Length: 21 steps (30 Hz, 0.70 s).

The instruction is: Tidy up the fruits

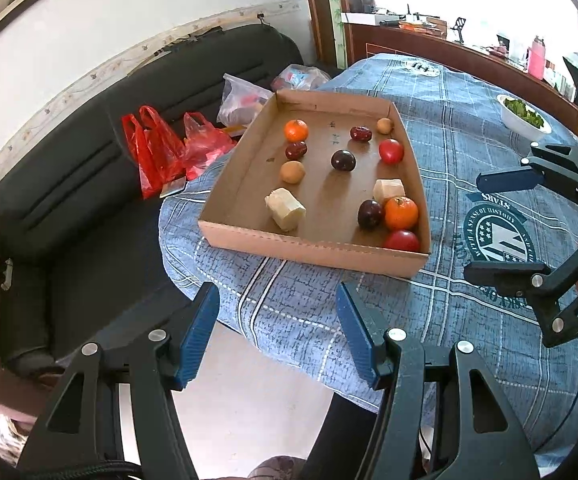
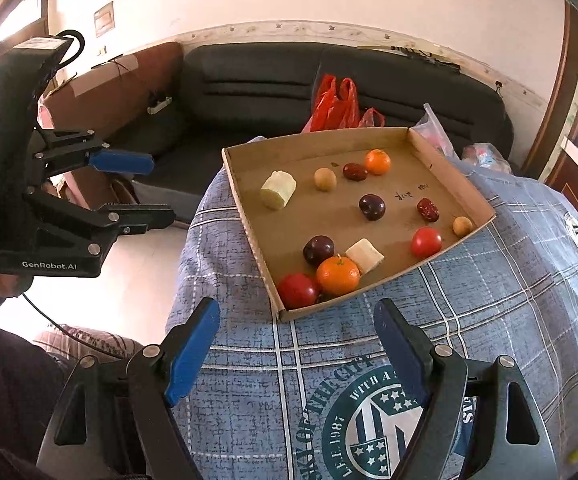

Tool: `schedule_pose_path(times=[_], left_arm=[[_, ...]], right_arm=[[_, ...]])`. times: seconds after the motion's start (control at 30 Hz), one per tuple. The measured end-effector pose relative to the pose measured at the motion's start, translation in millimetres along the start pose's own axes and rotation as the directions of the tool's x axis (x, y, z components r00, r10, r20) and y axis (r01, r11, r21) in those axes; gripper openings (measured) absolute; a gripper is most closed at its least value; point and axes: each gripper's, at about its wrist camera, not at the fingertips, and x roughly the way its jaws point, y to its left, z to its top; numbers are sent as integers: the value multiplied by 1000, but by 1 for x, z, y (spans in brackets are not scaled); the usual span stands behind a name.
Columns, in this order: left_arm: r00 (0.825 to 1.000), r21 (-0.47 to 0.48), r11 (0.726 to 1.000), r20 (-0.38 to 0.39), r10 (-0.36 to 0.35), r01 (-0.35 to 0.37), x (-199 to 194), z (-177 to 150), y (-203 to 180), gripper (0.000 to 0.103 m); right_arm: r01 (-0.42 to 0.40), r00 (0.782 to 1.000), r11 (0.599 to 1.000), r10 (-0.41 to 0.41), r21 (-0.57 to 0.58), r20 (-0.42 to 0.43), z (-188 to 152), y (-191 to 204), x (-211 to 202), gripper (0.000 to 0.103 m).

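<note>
Here, in the left wrist view, a round bench (image 1: pixel 469 152) covered by a blue plaid cloth with printed emblems carries a shallow cardboard tray (image 1: pixel 313 246) near its edge. The fruits lie scattered in the tray: two oranges (image 1: pixel 401 212), red tomatoes (image 1: pixel 391 151), dark plums (image 1: pixel 343 160), red dates and pale cut chunks. A white bowl of greens (image 1: pixel 523 114) stands farther back. Behind the bench is a black sofa (image 1: pixel 89 160) with red plastic bags (image 1: pixel 157 148), under a white wall with a patterned border; a wooden sill runs below the bright window. The left gripper (image 1: pixel 277 330) hovers over the bench edge, jaws apart and empty.

In the right wrist view, the tray sits just ahead of the right gripper (image 2: pixel 297 346), whose jaws stand wide apart with nothing between them. The pale floor shows at left beside the sofa.
</note>
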Motion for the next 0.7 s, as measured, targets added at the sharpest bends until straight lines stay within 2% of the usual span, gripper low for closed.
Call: schedule_pose_path(times=[0.7], left_arm=[[1000,9,1000,-8,-8,8,-1,-5,-2,60]], right_arm=[[-1,1000,1000,1,-16,0,-1,5,2,81]])
